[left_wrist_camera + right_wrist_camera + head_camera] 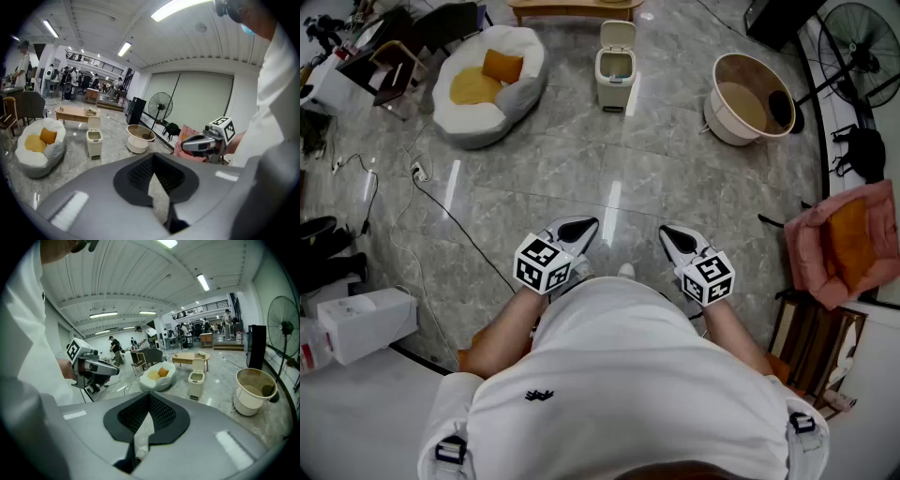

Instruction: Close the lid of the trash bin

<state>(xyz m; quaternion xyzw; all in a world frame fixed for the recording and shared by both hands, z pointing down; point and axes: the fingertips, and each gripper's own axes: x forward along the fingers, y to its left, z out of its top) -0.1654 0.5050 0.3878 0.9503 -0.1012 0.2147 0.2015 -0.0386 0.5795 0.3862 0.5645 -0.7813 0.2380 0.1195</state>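
A small cream pedal trash bin [615,73] stands on the marble floor far ahead, with its lid [618,35] tipped up and open. It also shows in the left gripper view as the bin [94,143] and in the right gripper view as the bin [196,382]. My left gripper [579,229] and right gripper [671,235] are held side by side close to the person's body, well short of the bin. Both point forward with jaws together and hold nothing. The left gripper [153,165] and the right gripper [148,399] show only floor past their tips.
A white beanbag [487,84] with orange cushions lies left of the bin. A round tub [752,99] sits to its right, with a floor fan [862,42] beyond. A pink chair [846,246] stands at right, and cables [422,178] and a white box [366,323] at left.
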